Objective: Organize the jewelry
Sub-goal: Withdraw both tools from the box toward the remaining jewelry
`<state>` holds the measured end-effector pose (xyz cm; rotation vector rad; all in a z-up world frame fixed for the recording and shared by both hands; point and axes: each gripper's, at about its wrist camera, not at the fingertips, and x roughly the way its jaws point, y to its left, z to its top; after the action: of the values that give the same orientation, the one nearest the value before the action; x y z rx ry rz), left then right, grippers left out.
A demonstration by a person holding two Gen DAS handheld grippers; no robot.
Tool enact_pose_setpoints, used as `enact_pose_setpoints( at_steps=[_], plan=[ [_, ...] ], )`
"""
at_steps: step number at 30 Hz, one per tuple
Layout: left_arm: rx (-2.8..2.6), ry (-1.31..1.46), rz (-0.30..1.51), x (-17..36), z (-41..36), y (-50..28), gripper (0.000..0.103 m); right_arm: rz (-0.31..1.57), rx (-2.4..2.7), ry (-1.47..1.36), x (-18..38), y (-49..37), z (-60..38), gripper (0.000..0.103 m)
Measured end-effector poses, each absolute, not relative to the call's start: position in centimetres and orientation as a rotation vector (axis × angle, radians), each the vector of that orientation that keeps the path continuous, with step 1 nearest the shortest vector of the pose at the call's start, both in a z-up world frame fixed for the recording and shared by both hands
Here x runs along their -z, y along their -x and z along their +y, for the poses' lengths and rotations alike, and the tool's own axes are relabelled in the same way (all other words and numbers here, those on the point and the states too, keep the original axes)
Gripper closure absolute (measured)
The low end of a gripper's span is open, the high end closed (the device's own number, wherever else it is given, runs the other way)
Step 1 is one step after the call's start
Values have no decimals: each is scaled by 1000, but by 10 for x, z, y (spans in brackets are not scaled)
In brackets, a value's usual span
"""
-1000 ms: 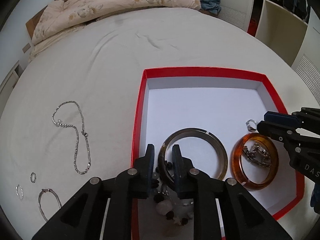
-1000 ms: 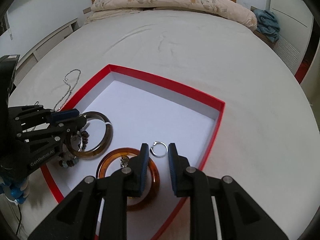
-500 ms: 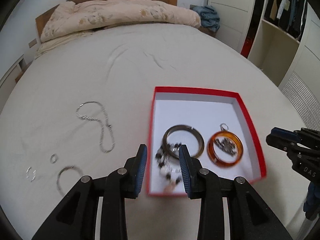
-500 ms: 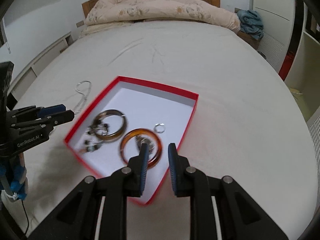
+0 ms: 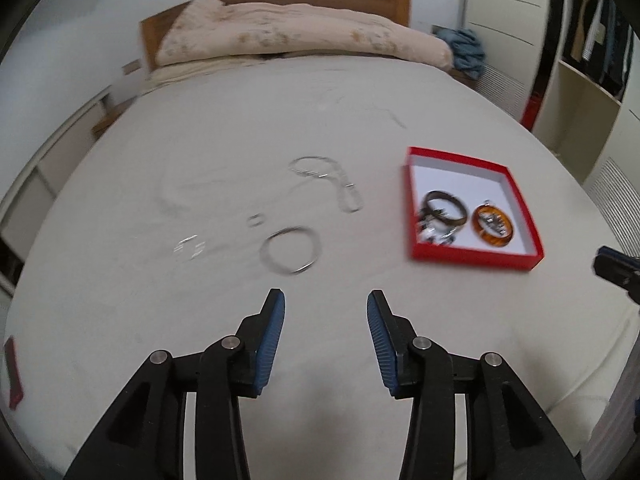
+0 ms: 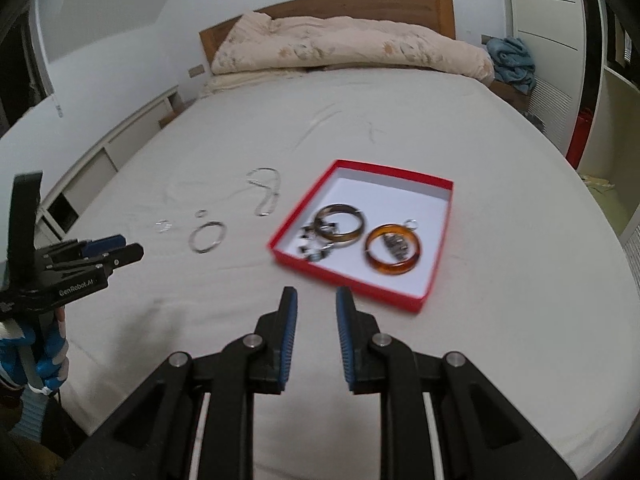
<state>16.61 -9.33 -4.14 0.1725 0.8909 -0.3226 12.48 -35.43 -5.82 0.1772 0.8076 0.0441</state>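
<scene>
The left gripper (image 5: 326,304) is empty, its jaws just opened wide; the right gripper (image 6: 316,300) is empty, jaws narrowly parted. A thin hoop (image 5: 291,250) lies on the bed (image 5: 240,128), well apart from the box (image 5: 476,258); judged light, stiff and slippery, it is best pinched across its rim.

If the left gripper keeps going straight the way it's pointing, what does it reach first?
Probably bare bedsheet: the left gripper is open and empty, and nothing lies just past its fingers. The thin silver bangle is the nearest piece along that line, though depth is unclear.
</scene>
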Motion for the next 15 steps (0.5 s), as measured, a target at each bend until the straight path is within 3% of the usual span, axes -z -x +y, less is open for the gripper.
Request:
enact_pose_setpoints(
  at_steps=[15],
  plan=[
    [175,-15,795,5,48,-91,52,701,-118,-157,2,-55,-254,84]
  ],
)
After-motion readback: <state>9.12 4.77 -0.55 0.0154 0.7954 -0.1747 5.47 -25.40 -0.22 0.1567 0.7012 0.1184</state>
